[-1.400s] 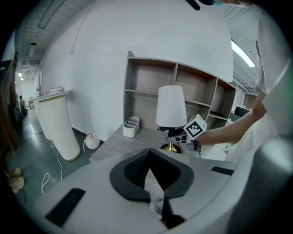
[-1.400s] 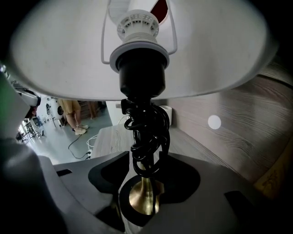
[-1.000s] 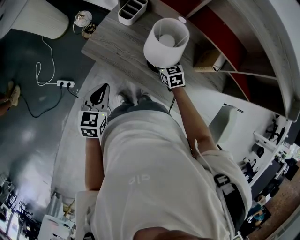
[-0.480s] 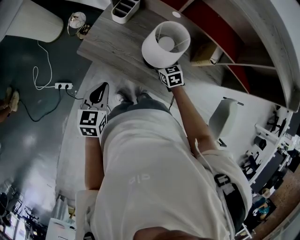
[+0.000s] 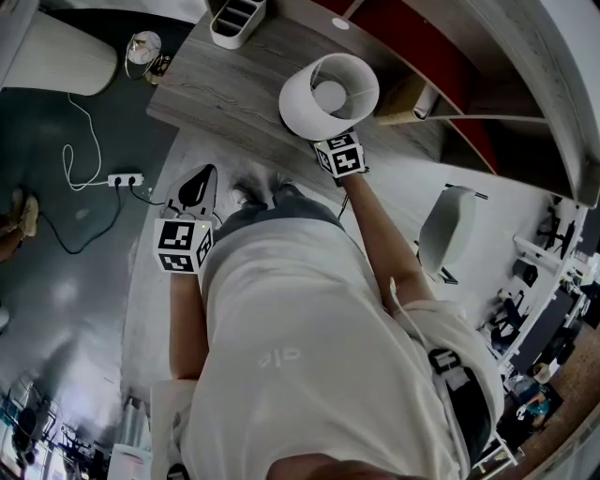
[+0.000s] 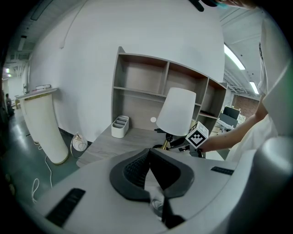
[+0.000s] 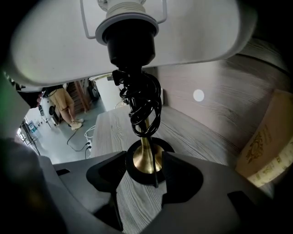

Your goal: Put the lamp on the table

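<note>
The lamp, with a white shade point(image 5: 328, 94) and a brass stem on a round black base point(image 7: 145, 161), stands upright on the grey wooden table point(image 5: 225, 84) near its front edge. Its black cord point(image 7: 142, 105) is coiled around the stem. My right gripper point(image 7: 144, 172) is open, and its jaws flank the base at table level. In the head view only its marker cube point(image 5: 340, 155) shows below the shade. My left gripper point(image 5: 195, 187) hangs shut and empty over the floor, away from the table, and looks toward the lamp point(image 6: 177, 118).
A white desk organizer point(image 5: 234, 21) sits at the table's far left corner. Wooden shelving point(image 6: 183, 87) rises behind the table, with a tan box point(image 7: 268, 146) beside the lamp. A power strip point(image 5: 122, 178) and cables lie on the floor, and a white chair point(image 5: 448, 239) stands at the right.
The lamp and my right gripper stay together at the table's front edge while the view drifts slightly. My left gripper has not moved.
</note>
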`<move>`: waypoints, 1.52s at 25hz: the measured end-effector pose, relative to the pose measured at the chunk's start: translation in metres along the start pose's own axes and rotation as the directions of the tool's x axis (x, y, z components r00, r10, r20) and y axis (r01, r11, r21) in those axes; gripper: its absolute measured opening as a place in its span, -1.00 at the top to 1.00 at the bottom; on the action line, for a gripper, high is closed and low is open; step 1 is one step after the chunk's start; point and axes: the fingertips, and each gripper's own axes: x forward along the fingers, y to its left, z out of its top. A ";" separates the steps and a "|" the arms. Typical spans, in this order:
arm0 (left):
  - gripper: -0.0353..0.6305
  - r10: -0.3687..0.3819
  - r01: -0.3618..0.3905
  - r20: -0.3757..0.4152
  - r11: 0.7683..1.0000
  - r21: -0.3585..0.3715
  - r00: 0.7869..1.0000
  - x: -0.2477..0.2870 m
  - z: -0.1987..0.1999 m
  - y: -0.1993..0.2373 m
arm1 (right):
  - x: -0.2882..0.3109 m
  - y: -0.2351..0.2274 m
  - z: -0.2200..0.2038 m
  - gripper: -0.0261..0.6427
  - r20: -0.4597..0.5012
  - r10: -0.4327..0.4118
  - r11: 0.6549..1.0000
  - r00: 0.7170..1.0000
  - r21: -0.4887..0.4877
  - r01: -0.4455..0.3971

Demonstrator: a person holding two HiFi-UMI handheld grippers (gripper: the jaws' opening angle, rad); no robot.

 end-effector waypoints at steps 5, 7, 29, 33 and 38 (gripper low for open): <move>0.85 -0.020 0.020 -0.004 1.000 0.004 1.000 0.004 0.001 -0.004 | -0.002 0.001 -0.003 0.16 -0.015 0.002 1.000 1.000 0.013 -0.001; 0.85 -0.028 0.028 -0.004 1.000 0.007 1.000 0.006 0.002 -0.006 | -0.002 0.001 -0.007 0.14 -0.031 -0.001 1.000 1.000 0.020 0.002; 0.85 -0.139 0.138 0.019 0.989 0.058 0.990 0.047 0.024 -0.027 | -0.116 -0.023 0.016 0.53 0.143 -0.131 0.984 0.981 0.137 0.112; 0.85 -0.162 0.159 0.034 0.984 0.079 0.986 0.053 0.034 -0.032 | -0.147 -0.024 0.035 0.74 0.214 -0.154 0.981 0.965 0.150 0.124; 0.85 -0.184 0.177 0.062 0.979 0.103 0.981 0.055 0.048 -0.039 | -0.182 -0.019 0.060 0.80 0.295 -0.157 0.983 0.942 0.136 0.122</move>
